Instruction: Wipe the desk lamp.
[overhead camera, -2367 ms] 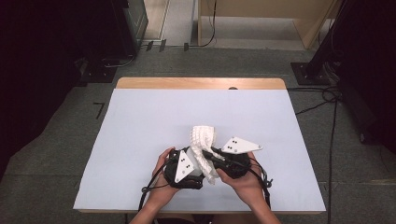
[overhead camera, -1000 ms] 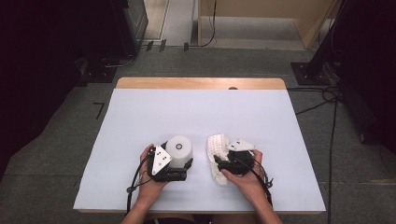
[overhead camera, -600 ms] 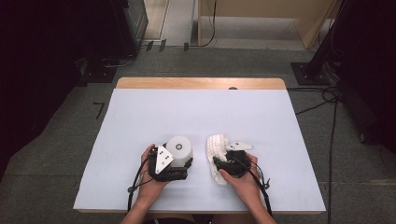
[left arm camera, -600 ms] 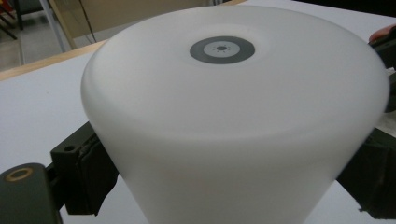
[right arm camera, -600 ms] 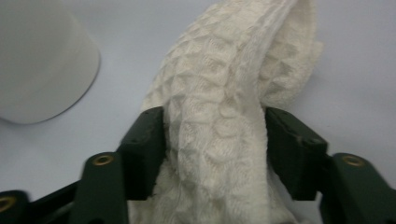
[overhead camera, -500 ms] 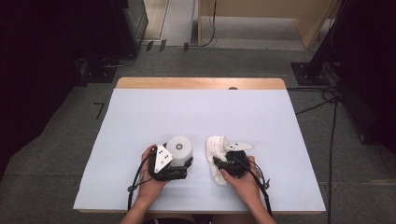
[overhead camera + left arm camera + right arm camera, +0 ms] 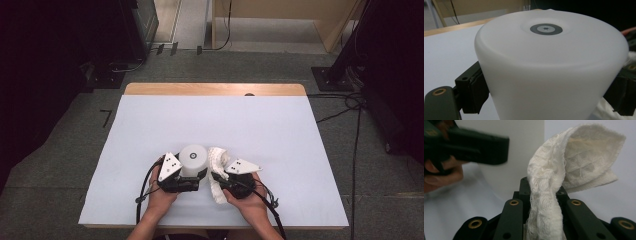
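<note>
A pale blue table (image 7: pixel 280 130) with a wooden far edge stands on grey floor (image 7: pixel 60 165); black cables (image 7: pixel 345 102) trail right.

We're looking down on a lab or test room set up for recording, not a home. A plain bench (image 7: pixel 150 130) under a pale sheet stands on grey carpet (image 7: pixel 60 165), a strip of bare wood showing along its far edge. Black cables (image 7: pixel 345 105) trail over the floor off the far right corner, by a dark stand's base (image 7: pixel 332 79). Dark equipment (image 7: pixel 135 25) looms beyond the far left corner, and light wooden furniture (image 7: pixel 280 20) stands beyond.
</note>
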`<state>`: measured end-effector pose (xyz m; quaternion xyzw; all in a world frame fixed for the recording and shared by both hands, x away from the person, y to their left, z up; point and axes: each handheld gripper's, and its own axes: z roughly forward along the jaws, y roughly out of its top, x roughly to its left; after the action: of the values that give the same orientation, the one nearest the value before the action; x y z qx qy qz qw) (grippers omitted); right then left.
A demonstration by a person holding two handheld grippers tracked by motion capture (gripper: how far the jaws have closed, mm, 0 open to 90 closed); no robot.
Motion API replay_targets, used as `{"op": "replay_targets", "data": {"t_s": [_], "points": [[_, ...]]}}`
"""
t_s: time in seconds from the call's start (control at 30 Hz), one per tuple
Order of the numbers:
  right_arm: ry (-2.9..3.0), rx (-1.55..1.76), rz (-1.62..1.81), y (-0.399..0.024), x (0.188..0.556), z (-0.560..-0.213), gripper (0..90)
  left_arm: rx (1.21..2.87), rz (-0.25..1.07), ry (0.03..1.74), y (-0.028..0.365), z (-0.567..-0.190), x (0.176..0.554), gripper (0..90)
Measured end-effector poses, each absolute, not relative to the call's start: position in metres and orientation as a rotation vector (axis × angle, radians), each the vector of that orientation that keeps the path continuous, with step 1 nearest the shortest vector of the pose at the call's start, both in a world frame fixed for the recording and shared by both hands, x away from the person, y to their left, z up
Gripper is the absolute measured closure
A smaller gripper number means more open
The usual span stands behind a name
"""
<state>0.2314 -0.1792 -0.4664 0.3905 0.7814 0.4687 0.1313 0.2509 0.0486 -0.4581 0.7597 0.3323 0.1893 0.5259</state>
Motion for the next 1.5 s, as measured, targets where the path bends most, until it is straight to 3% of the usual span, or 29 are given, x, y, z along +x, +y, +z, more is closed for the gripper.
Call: {"op": "replay_targets", "data": {"t_s": [0.3,0.7,1.07,1.5], "points": [[2.096,0.978,1.477,-0.192,0.218,-0.435,76.0,1.846,0.437,0.755,0.040,-0.460,0.248,8.8],[2.233,1.035,1.359,-0.182,0.229,-0.464,75.9,1.815,0.457,0.768,0.047,-0.455,0.252,8.8],[2.102,1.012,1.415,-0.195,0.225,-0.445,75.7,1.865,0.535,0.700,0.038,-0.469,0.252,8.7],[2.087,1.058,1.405,-0.205,0.229,-0.449,75.3,1.823,0.493,0.713,0.043,-0.476,0.248,8.3]]}}
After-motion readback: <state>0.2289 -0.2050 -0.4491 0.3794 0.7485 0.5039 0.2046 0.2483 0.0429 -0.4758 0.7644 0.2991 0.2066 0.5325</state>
